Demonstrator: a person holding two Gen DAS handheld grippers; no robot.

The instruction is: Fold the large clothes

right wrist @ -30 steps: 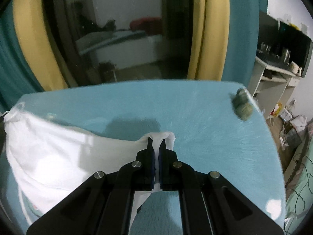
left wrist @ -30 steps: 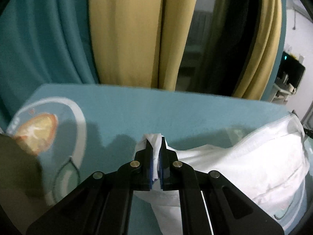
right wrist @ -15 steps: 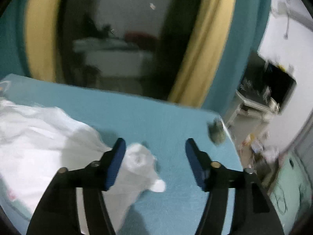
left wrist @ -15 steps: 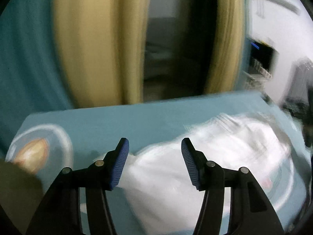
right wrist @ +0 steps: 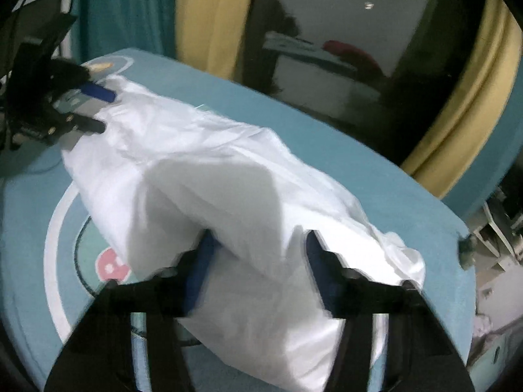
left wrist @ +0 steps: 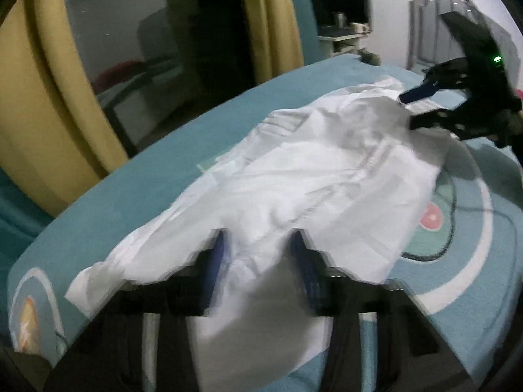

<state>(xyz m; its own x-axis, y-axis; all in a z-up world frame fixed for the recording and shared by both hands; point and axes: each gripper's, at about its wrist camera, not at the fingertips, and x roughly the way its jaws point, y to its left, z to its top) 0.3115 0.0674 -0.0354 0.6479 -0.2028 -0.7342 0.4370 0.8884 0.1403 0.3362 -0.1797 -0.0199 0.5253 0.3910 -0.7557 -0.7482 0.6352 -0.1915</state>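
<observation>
1. Lying across the teal bench (left wrist: 183,160), the white garment (left wrist: 313,189) stretches from one end toward the other in a rumpled strip.
2. At one end of the garment, the left gripper (left wrist: 258,254) has its jaws closing, with a bunch of white cloth between them, not yet pinched.
3. At the other end of the garment, the right gripper (right wrist: 258,254) has its jaws closing too, cloth between them.
4. Beyond the garment hang yellow curtains (right wrist: 209,16).
</observation>
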